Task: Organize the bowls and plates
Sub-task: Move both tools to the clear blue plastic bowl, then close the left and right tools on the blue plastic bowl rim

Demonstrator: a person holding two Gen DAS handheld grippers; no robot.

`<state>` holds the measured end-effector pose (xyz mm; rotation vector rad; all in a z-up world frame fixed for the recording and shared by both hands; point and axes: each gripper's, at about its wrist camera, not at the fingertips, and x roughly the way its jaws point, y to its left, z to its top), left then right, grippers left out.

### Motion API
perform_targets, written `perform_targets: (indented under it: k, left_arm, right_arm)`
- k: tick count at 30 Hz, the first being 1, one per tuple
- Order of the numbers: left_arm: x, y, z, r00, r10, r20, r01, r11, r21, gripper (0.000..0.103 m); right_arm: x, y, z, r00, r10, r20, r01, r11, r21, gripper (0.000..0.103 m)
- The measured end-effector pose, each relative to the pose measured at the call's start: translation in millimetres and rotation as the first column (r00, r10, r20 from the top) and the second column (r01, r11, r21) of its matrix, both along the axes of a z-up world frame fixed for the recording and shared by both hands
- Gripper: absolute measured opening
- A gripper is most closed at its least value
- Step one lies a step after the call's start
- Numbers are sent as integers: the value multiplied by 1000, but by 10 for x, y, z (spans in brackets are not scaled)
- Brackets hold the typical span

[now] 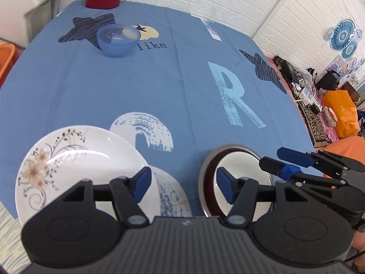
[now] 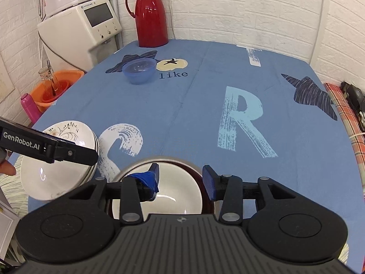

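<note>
Three groups of dishes sit on the blue printed tablecloth (image 2: 194, 105). At the near left is a stack of white floral plates (image 2: 57, 159); the right wrist view shows at least two rims, but the exact count cannot be told. At the near centre a white bowl (image 2: 173, 191) rests inside a dark-rimmed metal dish (image 1: 206, 178), one of each. Far off to the left stands a single blue plastic bowl (image 2: 139, 70), well apart from the rest. One red thermos jug (image 2: 149, 16) stands at the far edge of the table against the white brick wall, with a white appliance (image 2: 91, 29) to its left.

The plate stack lies close to the table's near left edge. Between the near dishes and the blue bowl the cloth is bare, and the whole right half around the printed letter R is open too.

The left gripper (image 1: 183, 186) hovers low over the gap between the plate stack and the metal dish, its fingers spread wide and holding nothing. The right gripper (image 2: 181, 180) hangs over the white bowl, jaws apart, its taped left finger above the bowl's inside and its right finger near the bowl's right rim; whether either touches cannot be told. A fingertip (image 2: 8, 169) of the person shows at the left edge of the right wrist view.
</note>
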<state>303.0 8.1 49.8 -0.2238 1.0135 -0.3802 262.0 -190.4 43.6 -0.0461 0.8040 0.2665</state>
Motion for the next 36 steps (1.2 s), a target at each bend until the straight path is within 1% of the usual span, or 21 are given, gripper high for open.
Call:
perform_targets:
  k: [4,6,10,13,16,20,24,26,29,30,33,34,36]
  left_arm:
    - [174,143,4,1000,2,11,-2,1000,3,62]
    - [282,268,-1,1000,17,13,-18,1000,9,62]
    - [491,627,-32,997,80,17,-80,997,11,62]
    - [662,925,-73,988,151,24,-151,988,25,62]
    - [847,1162,-115,978,210,9,-210,977,29,62]
    - [1239,1258,-74,976,217,3,-217,976,29,62]
    - [1745,1207,81,970,237,43,-238,971,8,62]
    - [2002,1236,71,968,246,55,-248,969,15,62]
    - [2328,1251,-23,961,270,54,-273,961,51,62]
    - [2421,1248,-75,962,270,46,-272,961,57,62]
    - [2631,1211,-251,966,259,22,-260,962,78,62]
    - [2677,1205,-301,965,262,19,-263,962,79,62]
    - [2743,1203,-389,963,270,13,-270,960,72,62]
  right_arm:
    - [247,145,-5,1000,17,-17,-17,1000,-2,27]
    - [406,206,-30,999,19,-40,-18,1000,24,27]
    - [715,314,-114,995,22,-95,-12,995,101,28]
    - [916,416,-184,992,33,-118,-17,991,133,28]
    - [1106,516,-259,989,44,-141,-22,988,151,28]
    - [1472,711,-266,987,51,-151,-26,986,162,29]
    - [1966,978,-145,992,56,-112,-39,988,147,29]
    - [2249,1111,-94,994,54,-90,-41,990,135,30]
    - [2648,1288,-117,996,42,-77,-36,996,76,30]
    - [2786,1347,-162,995,52,-81,-48,998,46,31]
    - [3077,1467,-352,987,66,-146,-72,997,-39,31]
    - [3140,1471,-409,985,67,-160,-73,997,-35,31]
    - [3224,1449,-484,983,64,-173,-64,998,4,31]
